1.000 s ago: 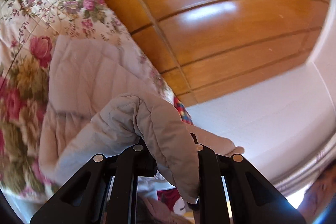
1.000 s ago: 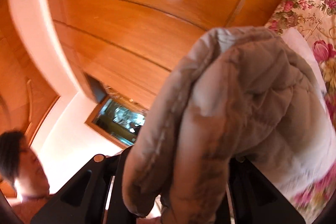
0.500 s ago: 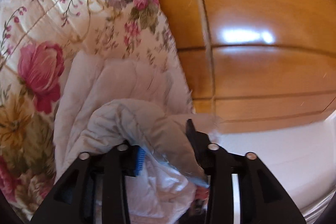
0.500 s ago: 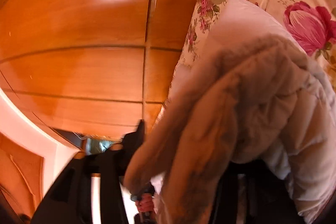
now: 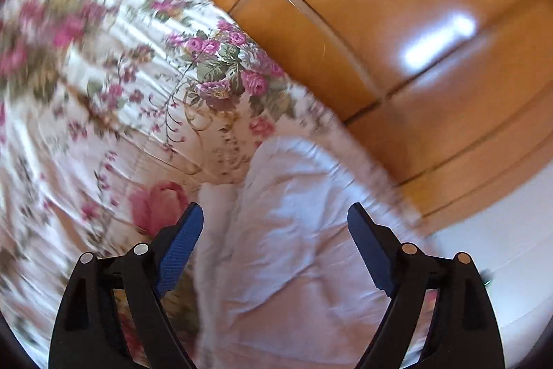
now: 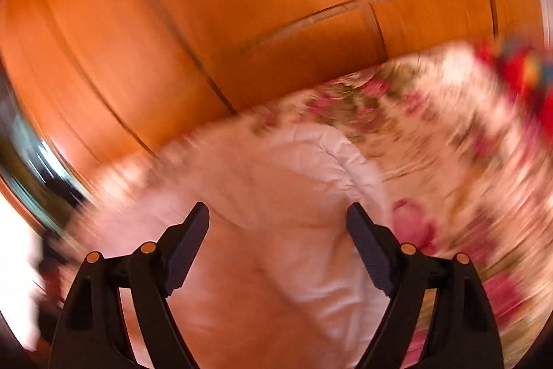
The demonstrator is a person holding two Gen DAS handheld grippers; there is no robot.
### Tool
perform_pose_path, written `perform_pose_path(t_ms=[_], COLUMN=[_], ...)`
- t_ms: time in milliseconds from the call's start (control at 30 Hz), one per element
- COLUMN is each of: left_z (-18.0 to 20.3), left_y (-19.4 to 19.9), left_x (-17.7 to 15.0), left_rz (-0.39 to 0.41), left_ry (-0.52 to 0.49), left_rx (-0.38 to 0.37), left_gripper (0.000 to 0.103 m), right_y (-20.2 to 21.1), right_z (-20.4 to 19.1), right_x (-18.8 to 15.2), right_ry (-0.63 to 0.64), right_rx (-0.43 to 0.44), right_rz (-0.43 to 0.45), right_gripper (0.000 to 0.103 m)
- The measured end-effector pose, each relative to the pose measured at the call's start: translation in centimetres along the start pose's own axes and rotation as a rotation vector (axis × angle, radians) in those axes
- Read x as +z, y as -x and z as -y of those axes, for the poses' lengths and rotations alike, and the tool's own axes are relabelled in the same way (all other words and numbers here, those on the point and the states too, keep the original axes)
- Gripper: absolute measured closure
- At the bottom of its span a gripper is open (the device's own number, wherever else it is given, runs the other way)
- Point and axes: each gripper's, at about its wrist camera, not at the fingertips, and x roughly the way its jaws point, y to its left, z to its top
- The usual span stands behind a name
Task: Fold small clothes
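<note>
A pale, padded white garment (image 5: 293,230) lies on the floral bedspread (image 5: 121,92). It also shows in the right wrist view (image 6: 293,196). My left gripper (image 5: 274,213) is open and empty just above the garment, its blue pads spread wide. My right gripper (image 6: 278,213) is open and empty over the same garment. Both views are blurred by motion.
A glossy wooden wardrobe (image 5: 397,23) rises right behind the bed; it fills the top of the right wrist view (image 6: 207,23). A red and multicoloured cloth item (image 6: 525,75) lies on the bedspread at the far right. A white wall (image 5: 501,265) is at the lower right.
Both grippers were shut on the padded garment and held it up. Now both have opened and let it go; the garment lies on the bedspread and both cameras have swung.
</note>
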Motion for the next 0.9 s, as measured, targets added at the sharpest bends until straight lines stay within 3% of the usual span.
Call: perform_pose_path(t_ms=[67,167,200,233,300,367,500,633,900], left_z=[1.0,0.9,1.0,0.9,0.8,1.6,3.1,2.9,2.2], left_y=[-1.4,-3.3,-3.9,-4.0,-2.9,-1.6,-0.5,-3.5,-4.1], left_x=[-1.3,-3.6,-4.3,-4.8,-5.5,-5.5,-4.9,-5.0,-6.7], left_rz=[-0.033,-0.082,-0.085,-0.067,-0.04,-0.014,0.043,0.022,0.07], left_ry=[-0.08,-0.121,-0.144,-0.147,-0.143,-0.165,-0.163,-0.191,-0.204], left_rx=[0.05,0.105,0.142,0.157,0.15,0.173,0.177,0.25,0.244], left_gripper=[0.019,0.042,0.053,0.058,0.072,0.082,0.086,0.086,0.079], right_y=[-0.9,-2.0,-2.8,-3.1,-3.6,-2.1,0.3,-1.4,-4.3], right_z=[-0.7,-1.5,-1.7,-2.1,-2.4,-2.9,-1.6,-0.1,-0.2], right_x=[-0.6,-1.2,-1.1,-1.2,-1.0,-0.4,2.0,2.0,-0.9], right_ry=[0.051,0.085,0.104,0.12,0.136,0.126,-0.03,-0.084,-0.003], right_rx=[-0.064,-0.109,-0.128,-0.149,-0.172,-0.186,-0.148,-0.177,-0.267], right_rz=[-0.025,-0.041,-0.056,-0.061,-0.056,-0.045,0.011,-0.001,0.057], right_gripper=[0.021,0.022,0.036,0.052,0.082,0.1,0.102,0.103,0.1])
